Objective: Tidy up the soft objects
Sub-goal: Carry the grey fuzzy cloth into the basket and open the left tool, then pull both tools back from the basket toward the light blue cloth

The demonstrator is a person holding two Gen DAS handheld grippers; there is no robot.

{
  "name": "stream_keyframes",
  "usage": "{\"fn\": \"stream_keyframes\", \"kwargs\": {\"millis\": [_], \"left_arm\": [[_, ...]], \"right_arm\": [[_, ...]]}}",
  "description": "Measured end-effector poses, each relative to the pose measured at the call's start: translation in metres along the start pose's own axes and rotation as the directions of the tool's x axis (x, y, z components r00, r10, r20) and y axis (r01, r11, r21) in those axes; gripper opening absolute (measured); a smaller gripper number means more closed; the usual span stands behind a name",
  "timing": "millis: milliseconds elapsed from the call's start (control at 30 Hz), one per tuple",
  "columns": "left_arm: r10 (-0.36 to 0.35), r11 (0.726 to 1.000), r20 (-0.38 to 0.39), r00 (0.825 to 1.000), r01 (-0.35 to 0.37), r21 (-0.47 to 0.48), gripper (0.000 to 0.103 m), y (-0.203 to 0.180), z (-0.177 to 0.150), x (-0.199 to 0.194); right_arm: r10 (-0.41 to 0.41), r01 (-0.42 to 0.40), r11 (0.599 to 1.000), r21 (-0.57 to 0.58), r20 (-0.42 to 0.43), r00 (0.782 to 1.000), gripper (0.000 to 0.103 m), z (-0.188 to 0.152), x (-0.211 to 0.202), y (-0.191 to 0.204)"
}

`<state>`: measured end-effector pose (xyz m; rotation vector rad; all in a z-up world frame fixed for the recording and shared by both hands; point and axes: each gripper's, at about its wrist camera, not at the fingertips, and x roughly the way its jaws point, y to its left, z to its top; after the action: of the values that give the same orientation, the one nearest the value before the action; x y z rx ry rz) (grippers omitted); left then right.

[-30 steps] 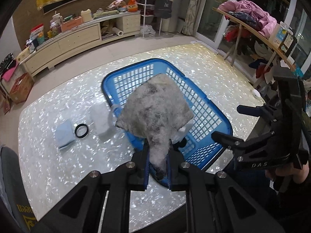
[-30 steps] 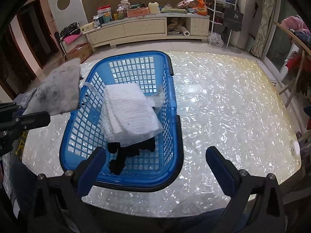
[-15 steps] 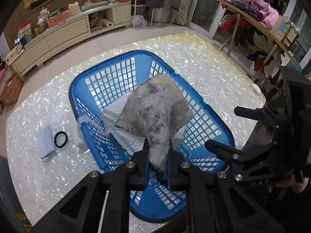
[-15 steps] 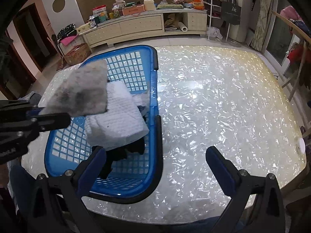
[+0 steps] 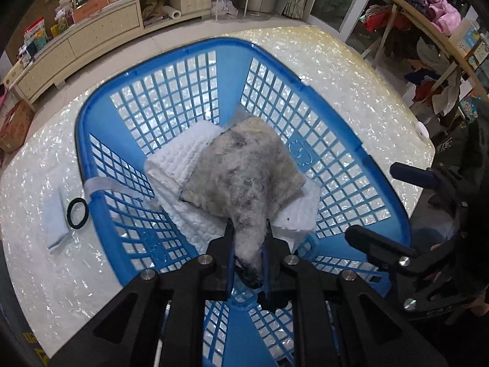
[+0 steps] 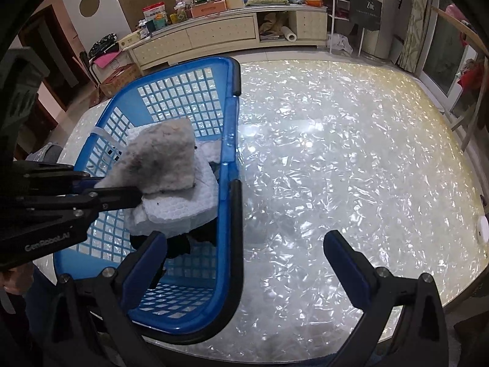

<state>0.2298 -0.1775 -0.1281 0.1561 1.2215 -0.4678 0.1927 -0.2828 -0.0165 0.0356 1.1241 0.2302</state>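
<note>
Two grippers were in my views, and only one carried anything. My left gripper [image 5: 248,263] was clamped on one corner of the grey fluffy cloth [image 5: 241,174], which drooped forward from the pads and hung inside the blue basket [image 5: 360,153], over the white quilted cloth [image 5: 183,156] that lay folded on the basket's floor. From the right wrist view I could not tell whether the grey cloth's lower edge touched the white one or hung just above it. A dark garment [image 6: 180,244] showed under the white cloth at the near end of the basket. My right gripper [image 6: 244,263] had its jaws wide apart with nothing between them, poised over the basket's near right rim and the shiny white table [image 6: 336,153]. On the table to the left of the basket, a black ring [image 5: 77,213] lay on a pale blue cloth [image 5: 56,223], and a white strip [image 5: 101,183] hung over the basket's left rim.
</note>
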Motion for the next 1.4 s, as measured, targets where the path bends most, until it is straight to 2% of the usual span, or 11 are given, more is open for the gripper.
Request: {"fn": "stream_keyframes", "kwargs": {"millis": [167,267,300,333,400,533,633,1000,1100,1233,1400], "left_arm": [[0.019,1.0,-0.019,1.0,-0.019,0.015,0.018,-0.004,0.0,0.006],[0.022,1.0,0.005,1.0,-0.022,0.022,0.036,-0.008,0.0,-0.002],[0.031,0.999,0.013,0.999,-0.031,0.017,0.05,-0.008,0.0,-0.008],[0.036,0.999,0.02,0.999,-0.037,0.015,0.056,-0.008,0.0,-0.011],[0.035,0.999,0.047,0.998,-0.036,0.011,0.056,-0.006,-0.003,-0.024],[0.046,0.999,0.104,0.994,-0.045,-0.013,0.069,-0.002,-0.012,-0.048],[0.089,0.996,0.133,0.987,-0.086,-0.026,0.076,0.003,-0.02,-0.064],[0.118,0.99,0.214,0.97,-0.099,-0.098,0.077,0.033,-0.057,-0.113],[0.142,0.982,0.215,0.966,-0.111,-0.15,0.084,0.051,-0.069,-0.122],[0.138,0.978,0.252,0.958,-0.092,-0.185,0.085,0.073,-0.088,-0.138],[0.199,0.967,0.259,0.945,-0.147,-0.209,0.091,0.094,-0.108,-0.153]], "right_arm": [[0.004,-0.003,1.0,0.016,-0.006,1.0,0.103,0.0,0.001,-0.006],[0.001,-0.001,1.0,0.018,-0.006,1.0,0.103,-0.001,-0.001,-0.007],[0.002,-0.002,1.0,0.019,-0.002,1.0,0.103,-0.001,-0.003,-0.008],[0.003,-0.003,1.0,0.02,0.0,1.0,0.103,-0.002,-0.005,-0.008],[0.003,-0.003,1.0,0.017,0.001,1.0,0.103,-0.003,-0.009,-0.008],[-0.003,0.003,1.0,0.008,0.01,1.0,0.103,-0.005,-0.02,-0.006],[-0.011,0.011,1.0,0.008,0.026,1.0,0.103,-0.004,-0.028,-0.002],[-0.02,0.024,0.998,-0.058,0.075,0.997,0.103,-0.002,-0.054,0.042],[-0.009,0.015,0.998,-0.063,0.084,0.996,0.103,-0.001,-0.057,0.056],[0.006,0.0,0.998,-0.069,0.095,0.995,0.103,0.002,-0.06,0.071],[0.028,-0.018,0.995,-0.102,0.102,0.994,0.103,0.004,-0.059,0.097]]}}
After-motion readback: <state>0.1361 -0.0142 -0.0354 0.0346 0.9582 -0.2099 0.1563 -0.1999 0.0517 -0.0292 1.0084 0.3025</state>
